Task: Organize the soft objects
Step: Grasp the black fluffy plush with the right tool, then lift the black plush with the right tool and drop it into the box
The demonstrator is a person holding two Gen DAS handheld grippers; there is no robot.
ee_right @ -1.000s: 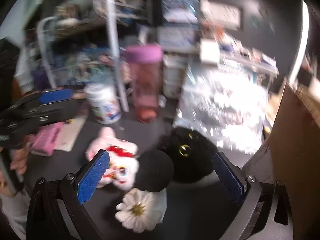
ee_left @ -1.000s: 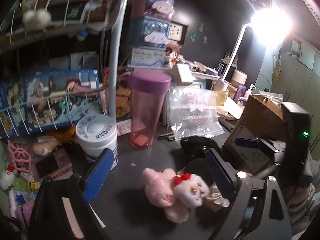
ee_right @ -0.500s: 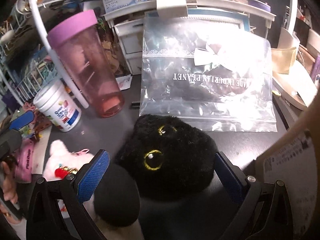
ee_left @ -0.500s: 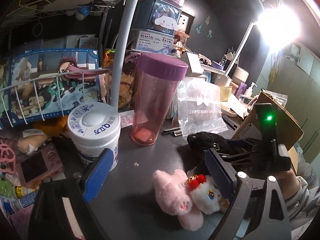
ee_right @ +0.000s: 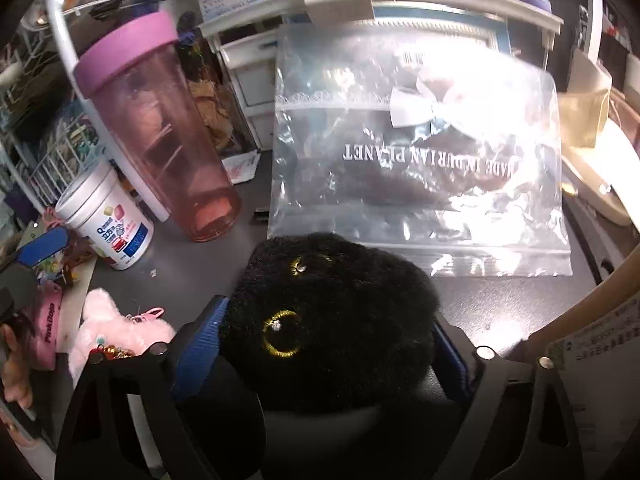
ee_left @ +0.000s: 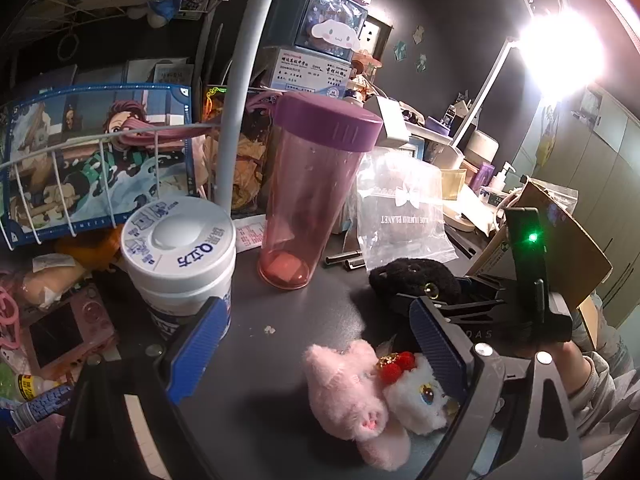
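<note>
1. The right gripper [ee_right: 326, 354] has its blue pads on either side of the black plush cat [ee_right: 332, 312]; both pads touch the fur, so it is grasping the cat
2. The cat sits on the dark desk [ee_right: 188, 268], its far edge just short of the bottom seal of the clear zip bag [ee_right: 416, 160], which leans against the white shelf unit [ee_right: 248, 68] behind
3. The left gripper [ee_left: 320, 356] is spread wide with nothing between its pads, released over the desk [ee_left: 280, 308]
4. The pink plush [ee_left: 348, 392] and the white plush with red bobbles [ee_left: 416, 392] lie pressed together on the desk, under the left gripper's right finger [ee_left: 440, 344] and near the front of the view
5. The tall pink cup with a purple lid [ee_left: 308, 200] stands upright behind a bare patch of desk; the white tub [ee_left: 180, 256] stands to its left, apart from it, just beside the left gripper's left finger [ee_left: 200, 352]
6. Open room on the desk is the strip between the tub, the cup, the cat and the two plushes, with a small crumb [ee_left: 270, 330] in it
7. To the left the desk is hemmed by a wire rack [ee_left: 60, 168] holding a picture card and by a pink gadget [ee_left: 64, 332]; to the right a cardboard box [ee_left: 560, 240] closes off the edge
8. A white pole [ee_left: 240, 92] rises just behind the tub and left of the cup
</note>
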